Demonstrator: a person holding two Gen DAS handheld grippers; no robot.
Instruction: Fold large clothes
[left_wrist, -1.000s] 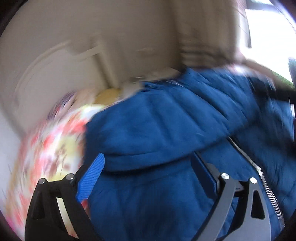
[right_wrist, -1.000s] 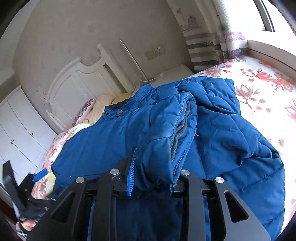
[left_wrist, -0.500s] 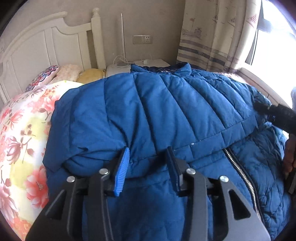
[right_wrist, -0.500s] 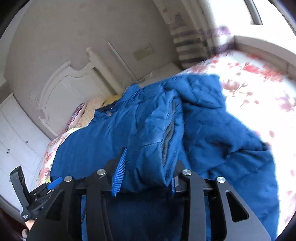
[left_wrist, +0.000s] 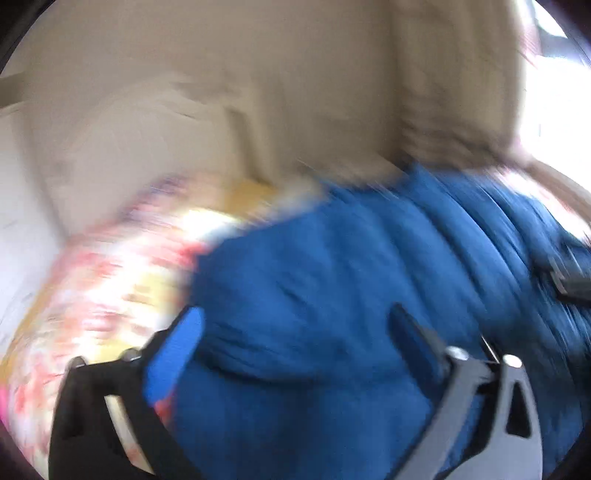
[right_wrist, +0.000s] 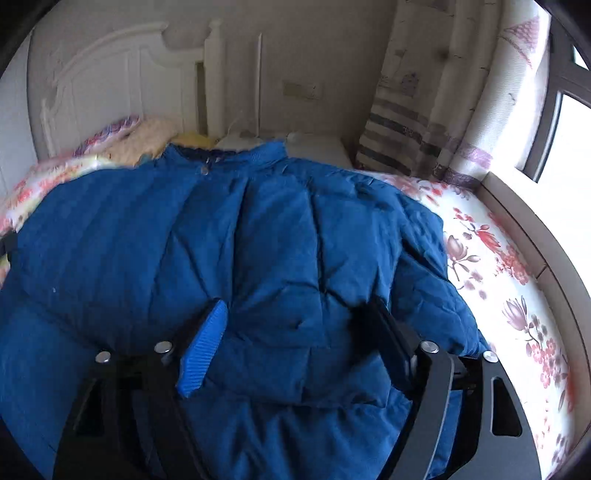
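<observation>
A big blue quilted jacket lies spread on the flowered bed, its collar toward the headboard. My right gripper hovers over the folded part of the jacket near its front edge; its jaws are opening, with padded cloth lying loose between them and no pad pressing on it. The left wrist view is badly blurred. There the same jacket fills the lower right, and my left gripper stands wide over its left edge, jaws opening, the fabric beneath them rather than pinched.
A white headboard and pillows stand at the far end. A white bedside table, a striped curtain and a window ledge line the right side. Flowered bedding shows left of the jacket.
The right gripper let go of the jacket flap it held and the flap now lies flat on the jacket. The left gripper narrowed over the hem, then spread wide again while swinging.
</observation>
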